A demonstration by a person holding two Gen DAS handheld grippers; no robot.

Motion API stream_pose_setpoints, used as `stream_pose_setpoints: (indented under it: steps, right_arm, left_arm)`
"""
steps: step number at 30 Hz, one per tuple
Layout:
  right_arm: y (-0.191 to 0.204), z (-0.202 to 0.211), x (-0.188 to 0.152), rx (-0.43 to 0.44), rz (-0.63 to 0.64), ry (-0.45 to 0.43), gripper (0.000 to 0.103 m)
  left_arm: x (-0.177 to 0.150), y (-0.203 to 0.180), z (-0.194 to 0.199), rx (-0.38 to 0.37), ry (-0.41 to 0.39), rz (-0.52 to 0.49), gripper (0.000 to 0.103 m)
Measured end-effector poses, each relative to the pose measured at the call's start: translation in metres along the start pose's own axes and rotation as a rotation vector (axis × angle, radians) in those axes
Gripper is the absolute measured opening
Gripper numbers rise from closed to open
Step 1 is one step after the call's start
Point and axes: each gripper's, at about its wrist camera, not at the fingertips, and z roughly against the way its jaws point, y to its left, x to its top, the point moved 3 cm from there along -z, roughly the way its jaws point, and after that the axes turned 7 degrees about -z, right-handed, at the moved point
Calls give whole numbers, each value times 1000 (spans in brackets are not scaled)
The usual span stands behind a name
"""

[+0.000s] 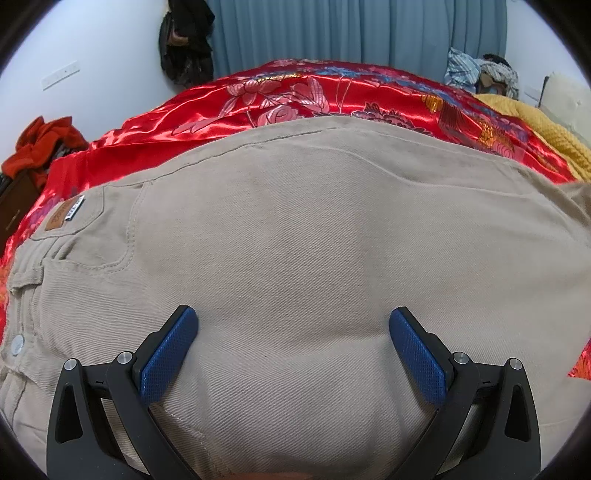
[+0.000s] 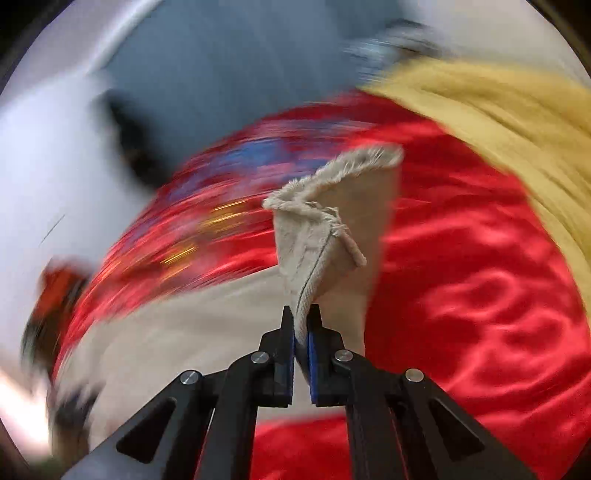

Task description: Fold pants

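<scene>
The pants (image 1: pixel 295 240) lie spread across the bedspread (image 1: pixel 258 96), which covers the bed under them. Waistband, button (image 1: pixel 17 345) and patch label (image 1: pixel 61 218) sit at the left. The left gripper (image 1: pixel 293 325) hangs over the near middle of the cloth, jaws standing wide to either side. Beyond the far edge of the pants comes more bedspread, then the curtain (image 1: pixel 351 33). A knitted blanket (image 1: pixel 535 122) lies at the far right, a heap of clothes (image 1: pixel 480 72) behind it. Over on the right, the right gripper (image 2: pixel 301 325) has the hem (image 2: pixel 332 192) of a leg pinched between its jaws, lifted off the bedspread.
</scene>
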Motion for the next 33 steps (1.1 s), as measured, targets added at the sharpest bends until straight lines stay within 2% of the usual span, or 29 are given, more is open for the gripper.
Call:
stream_pose_setpoints:
  steps: [3, 5, 6, 7, 9, 10, 11, 12, 13, 14, 15, 17, 21, 22, 23, 25, 27, 29, 31, 32, 33]
  right_arm:
    - [58, 54, -62, 161, 140, 63, 6]
    - [67, 86, -100, 199, 172, 103, 6]
    - [62, 106, -123, 179, 179, 120, 6]
    - [49, 120, -139, 135, 161, 128, 6]
    - [4, 139, -161, -34, 40, 121, 8]
    - [-29, 149, -169, -165, -50, 105, 13]
    - [-54, 157, -176, -290, -112, 95, 33]
    - [-78, 164, -183, -460, -159, 99, 45]
    - [-93, 171, -189, -579, -197, 105, 57]
    - [-100, 179, -193, -636, -242, 84, 57]
    - [-101, 191, -194, -659, -299, 37, 58]
    - [-87, 204, -195, -666, -343, -36, 73]
    - [-23, 218, -198, -652, -319, -195, 78]
    - [-3, 218, -204, -626, -320, -234, 83]
    - [19, 220, -212, -586, -326, -270, 93]
    - [61, 205, -220, -492, -304, -293, 99]
    - [97, 183, -229, -441, -224, -234, 99]
    - [134, 144, -235, -404, -73, -149, 99]
    - [153, 114, -247, -372, 43, -95, 99]
    - [156, 99, -254, -361, 67, -45, 99]
    - [153, 75, -265, -361, 66, 44, 99]
  left_arm:
    - [0, 0, 0, 2, 2, -2, 102]
    - [1, -1, 0, 6, 5, -5, 102]
    - [1, -1, 0, 8, 7, -7, 103]
    - [1, -2, -1, 12, 9, -11, 102]
    - [2, -4, -1, 23, 17, -21, 102]
    - [2, -4, -2, 29, 22, -25, 102]
    - [3, -4, -1, 36, 27, -28, 103]
    - [4, -6, -1, 46, 33, -36, 103]
    - [4, -7, 0, 53, 37, -40, 102]
    - [5, -7, 0, 59, 42, -42, 103]
    - [5, -7, 1, 62, 48, -41, 103]
    - [7, -6, 2, 67, 70, -41, 102]
    - [11, -7, 23, 28, 143, -68, 102]
    - [8, -7, 38, -11, 141, -65, 102]
    - [4, -8, 53, -48, 132, -61, 102]
    - [-11, -11, 82, -122, 115, -64, 102]
    - [-33, -15, 110, -169, 98, -95, 102]
    - [-58, -17, 125, -177, 88, -133, 103]
    - [-85, -20, 116, -172, 148, -160, 102]
    - [-97, -21, 105, -192, 203, -166, 103]
    - [-106, -23, 101, -203, 200, -180, 102]
